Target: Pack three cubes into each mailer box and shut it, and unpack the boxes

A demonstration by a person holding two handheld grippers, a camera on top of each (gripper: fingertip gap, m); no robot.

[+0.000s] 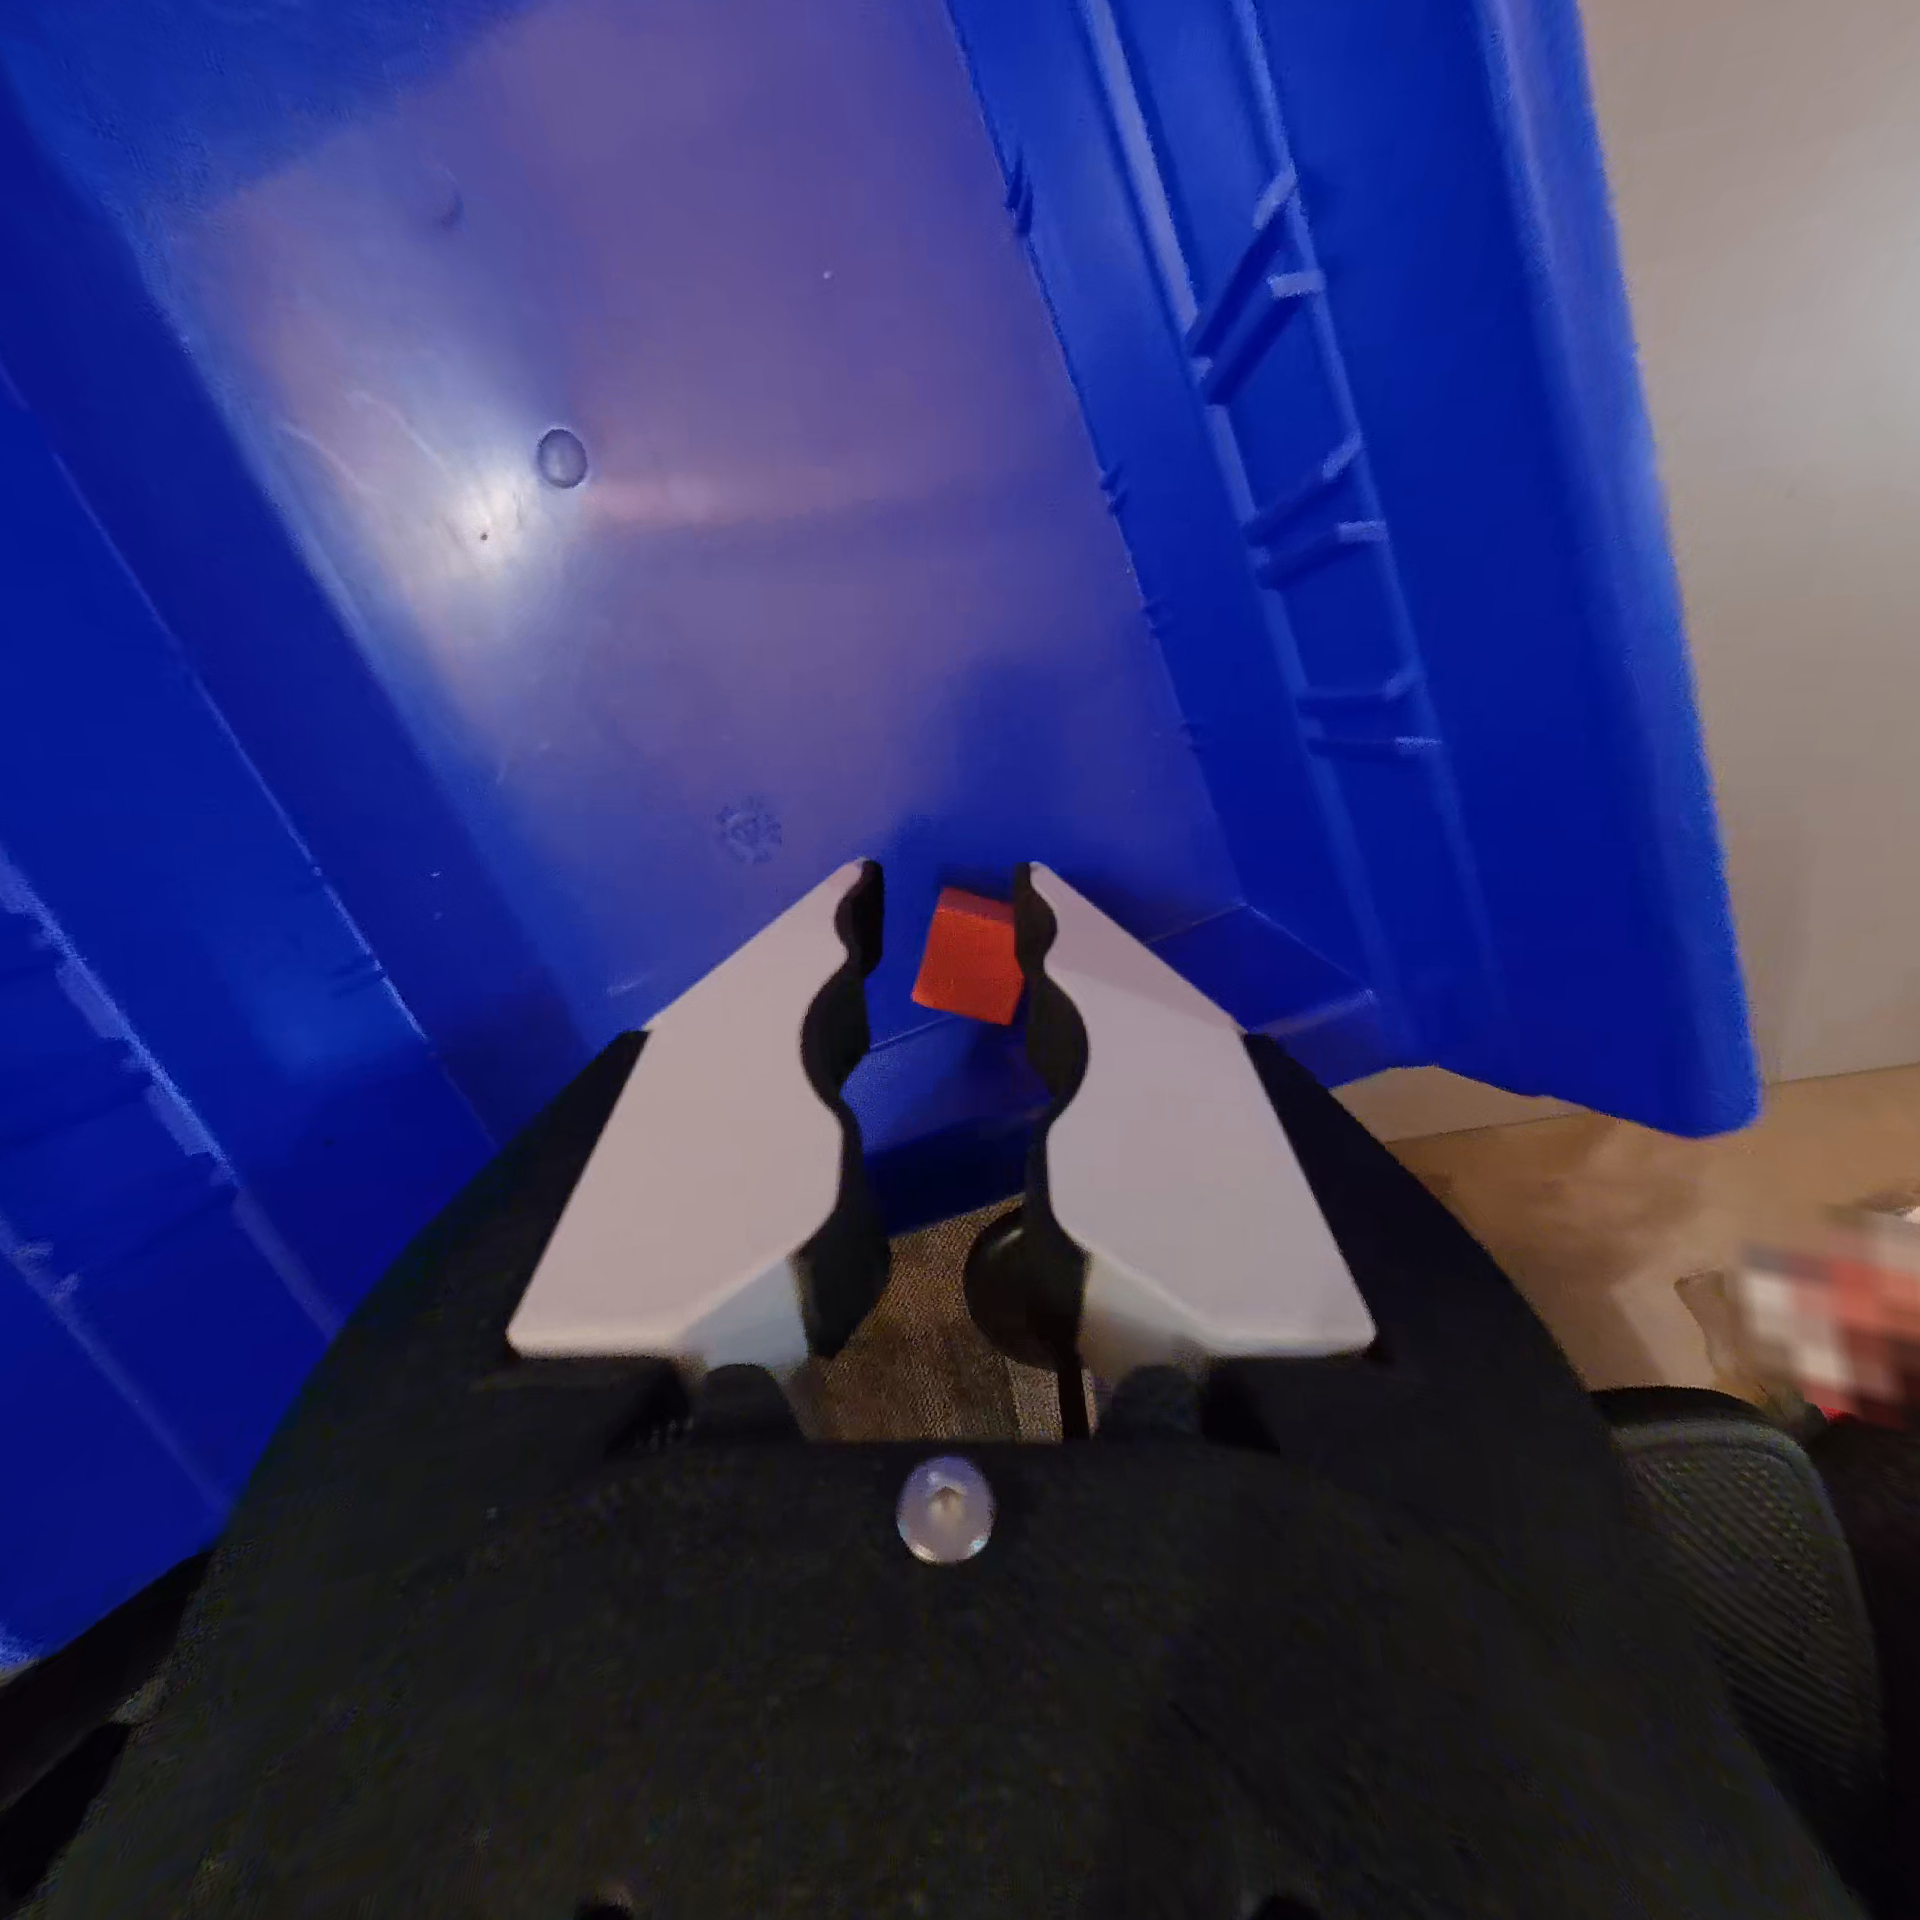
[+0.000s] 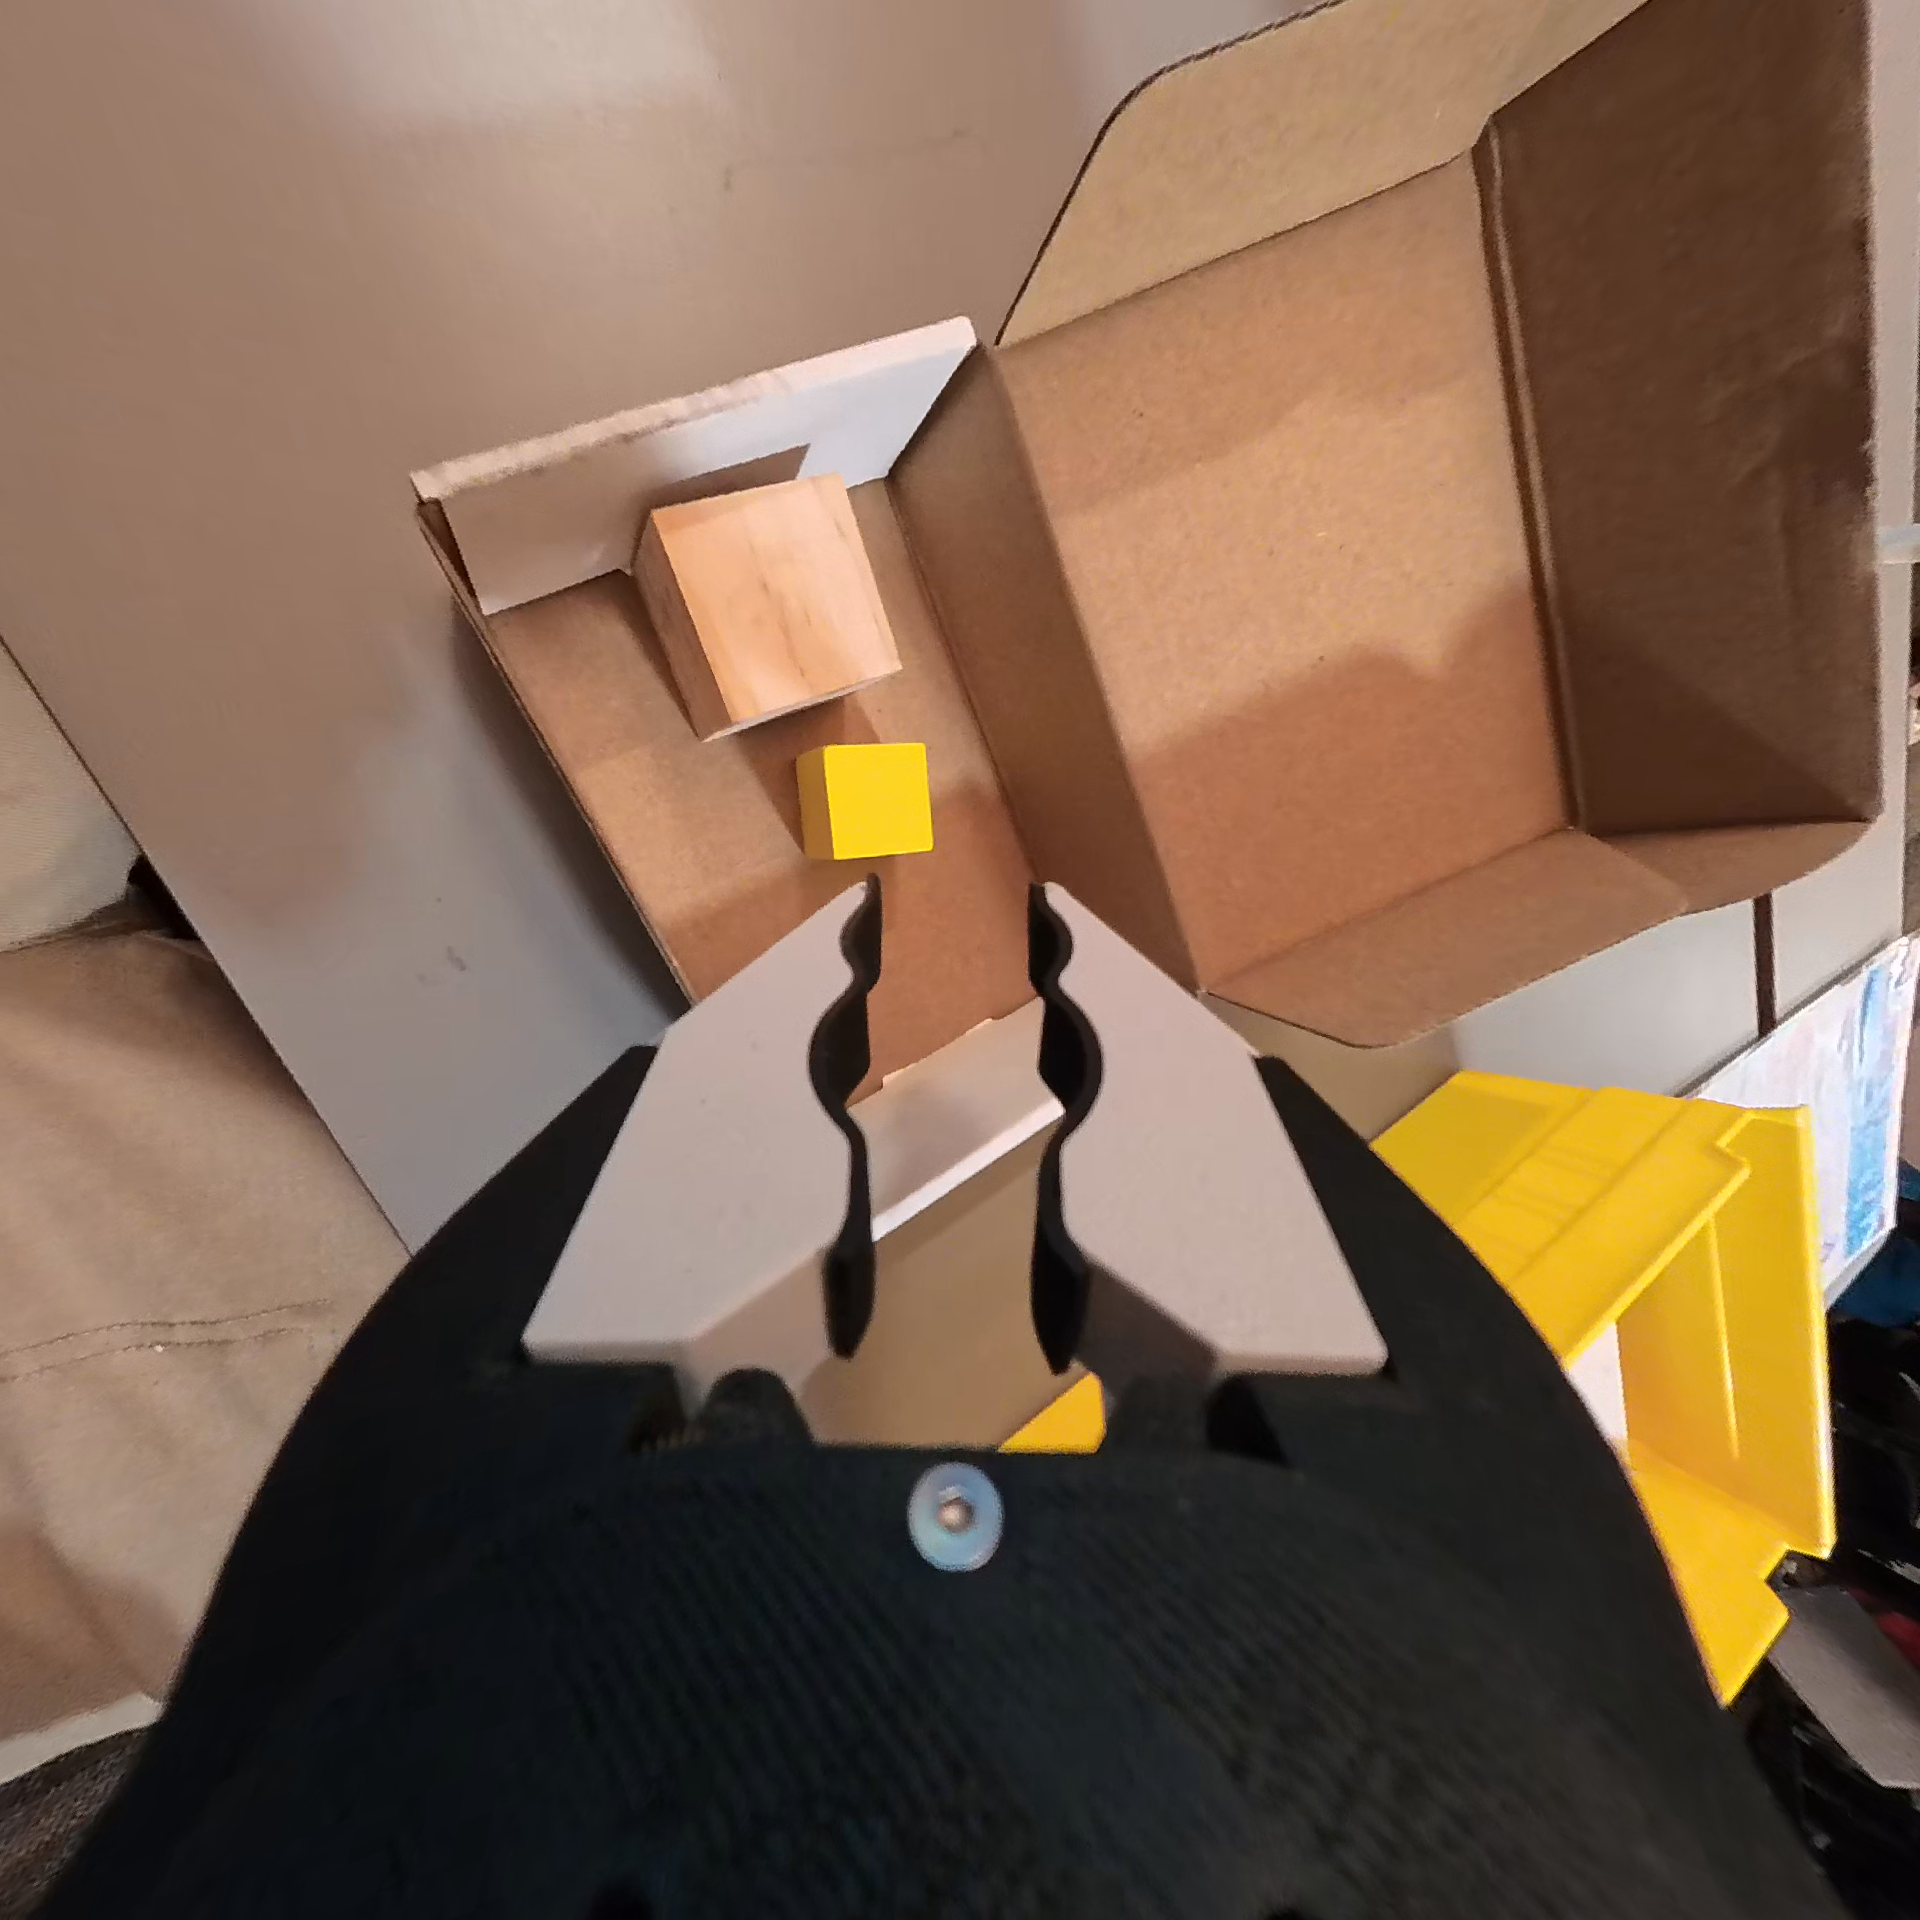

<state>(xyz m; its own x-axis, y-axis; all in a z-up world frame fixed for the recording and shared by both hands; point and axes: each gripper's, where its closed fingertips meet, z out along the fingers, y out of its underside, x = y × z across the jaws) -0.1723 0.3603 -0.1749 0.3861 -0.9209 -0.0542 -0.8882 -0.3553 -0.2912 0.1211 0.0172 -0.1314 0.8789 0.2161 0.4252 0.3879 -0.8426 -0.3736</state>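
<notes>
In the left wrist view, my left gripper (image 1: 943,896) is open inside a big blue bin (image 1: 623,520). A small red cube (image 1: 966,954) lies on the bin's floor near a corner, between my fingertips and close against the right finger; the jaws are not closed on it. In the right wrist view, my right gripper (image 2: 951,896) is open and empty, just above an open cardboard mailer box (image 2: 644,748). A large plain wooden cube (image 2: 769,613) and a small yellow cube (image 2: 864,800) sit in the box, just beyond my fingertips. The lid (image 2: 1299,582) is folded open to the right.
A yellow plastic bin (image 2: 1558,1299) stands at the lower right of the mailer box on the pale table (image 2: 312,468). Beige fabric (image 2: 125,1195) lies past the table's left edge. The blue bin's ribbed wall (image 1: 1351,520) rises right of my left gripper. The gap from one gripper's tips to the other's is roughly 45 centimetres. From my right tips it is roughly 10 centimetres to the lid (image 2: 1299,582); from my left, 45 centimetres.
</notes>
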